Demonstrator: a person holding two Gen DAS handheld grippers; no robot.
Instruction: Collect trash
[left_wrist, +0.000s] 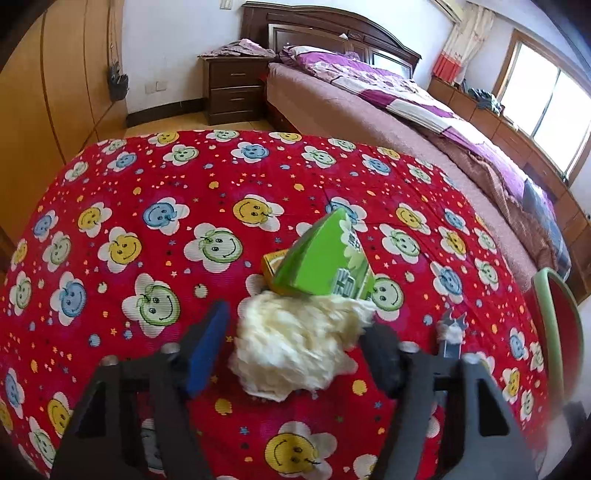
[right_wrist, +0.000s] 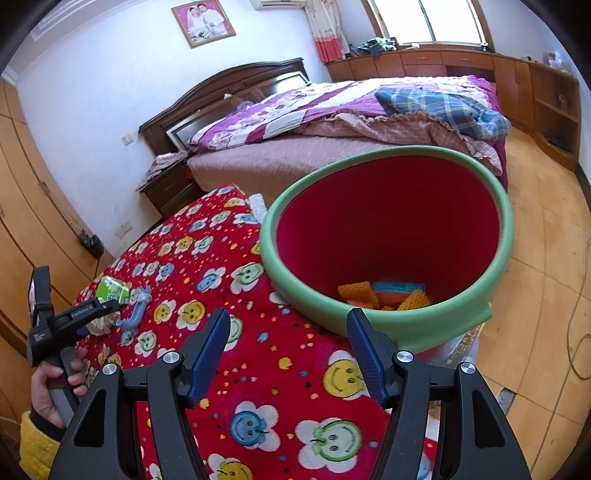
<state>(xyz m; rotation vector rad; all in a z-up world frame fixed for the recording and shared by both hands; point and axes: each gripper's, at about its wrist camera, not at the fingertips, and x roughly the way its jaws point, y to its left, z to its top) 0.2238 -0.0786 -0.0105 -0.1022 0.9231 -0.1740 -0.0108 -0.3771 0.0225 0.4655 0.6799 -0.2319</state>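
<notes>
Trash first: where is it?

— A wad of tissue lies on the red cloth, well apart from the bin, to its left in the right wrist view. A green carton touches the wad on the side away from the camera, tilted, with a yellow box under its edge.

— And the left claw?

— The left gripper has its 2 fingers apart with the wad between them. One finger is against the tissue; the blue pad sits just beside it with a sliver of cloth showing. So it is around the wad, not clamped on it.

— Who holds it?

— A hand in a yellow sleeve, far to the bin's left.

— Anything between the wad and the bin?

— A small blue thing with a white scrap on it, nearer the bin than the wad is. I cannot tell what it is.

— The right claw?

— The right gripper stands apart and empty over the cloth, just in front of the bin's green rim.

— Inside the bin?

— Orange and blue sponges at the bottom, against the red wall.
</notes>
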